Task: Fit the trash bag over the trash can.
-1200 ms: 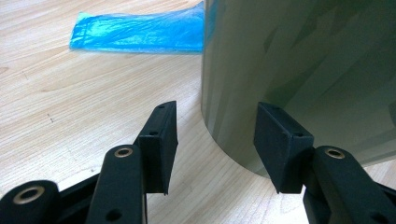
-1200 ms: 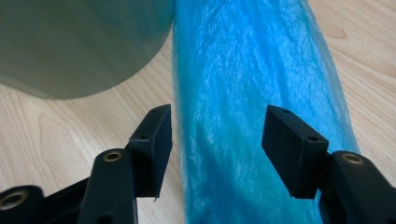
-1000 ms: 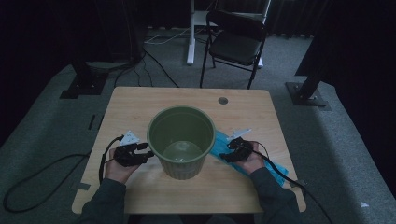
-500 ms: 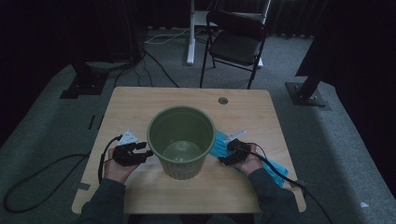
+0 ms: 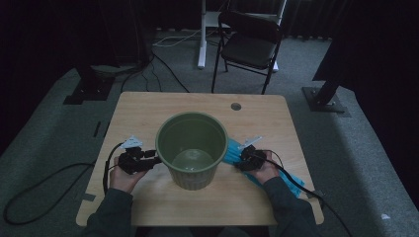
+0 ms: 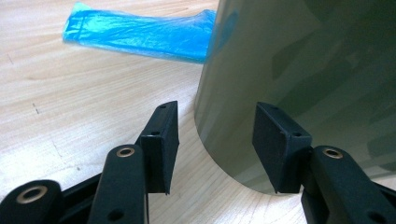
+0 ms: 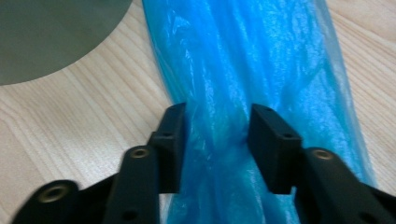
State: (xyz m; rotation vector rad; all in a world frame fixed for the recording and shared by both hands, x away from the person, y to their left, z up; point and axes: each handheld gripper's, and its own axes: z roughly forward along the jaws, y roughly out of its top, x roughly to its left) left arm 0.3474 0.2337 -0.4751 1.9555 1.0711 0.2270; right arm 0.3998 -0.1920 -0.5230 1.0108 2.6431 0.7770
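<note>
A large green pot (image 5: 191,148) stands upright mid-table. My left gripper (image 5: 149,160) lies on the table at the pot's left, open. In the left gripper view, the pot's wall (image 6: 299,79) curves in right behind the left gripper (image 6: 217,142), close to the right pad. A folded blue plastic bag (image 5: 233,150) lies on the table to the right of the pot, partly behind it. My right gripper (image 5: 241,162) rests on it. In the right gripper view, the right gripper (image 7: 217,144) stands open, its jaws astride the bunched bag (image 7: 243,60) and touching the plastic on both sides.
The wooden table (image 5: 148,113) has a round cable hole (image 5: 236,106) at the back. The bag's other end (image 5: 291,183) reaches toward the table's right front edge. Cables trail off the table from both grippers. A black chair (image 5: 249,47) stands on the floor behind.
Both grippers have crept a little inward toward the pot. The pot and the bag lie where they were.
</note>
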